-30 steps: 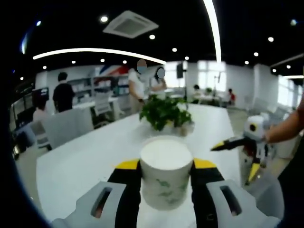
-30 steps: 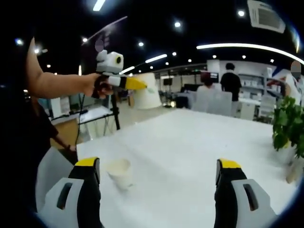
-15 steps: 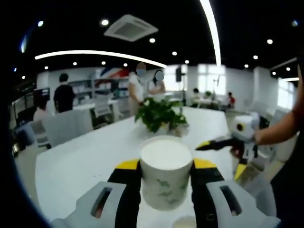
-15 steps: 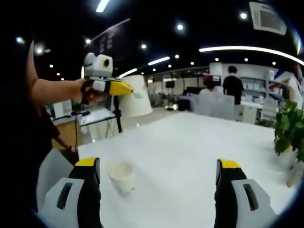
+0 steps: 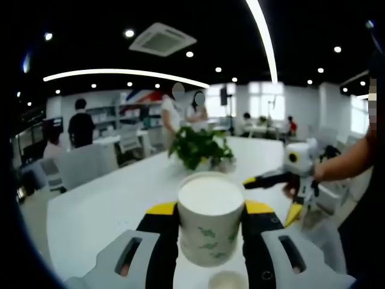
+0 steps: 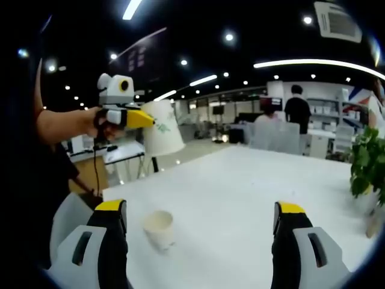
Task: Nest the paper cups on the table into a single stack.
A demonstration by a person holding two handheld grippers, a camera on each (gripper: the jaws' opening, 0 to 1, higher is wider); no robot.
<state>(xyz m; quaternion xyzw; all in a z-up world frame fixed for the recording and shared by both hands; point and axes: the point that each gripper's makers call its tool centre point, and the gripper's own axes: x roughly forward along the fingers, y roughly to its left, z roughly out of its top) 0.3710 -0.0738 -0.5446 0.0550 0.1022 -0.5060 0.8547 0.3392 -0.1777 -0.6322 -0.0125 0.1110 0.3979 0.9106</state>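
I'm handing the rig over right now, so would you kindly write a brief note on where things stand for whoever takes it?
Left tool: shut on a paper cup, held upright in the air above the white table.
Right tool: open, holding nothing, low over the table.
Second paper cup: standing upright on the table, near the right tool's left jaw, apart from it.
Done: one cup lifted. Nothing nested yet.
Left: bring the held cup over the standing one and lower it in; the right tool could probably steady the standing cup.
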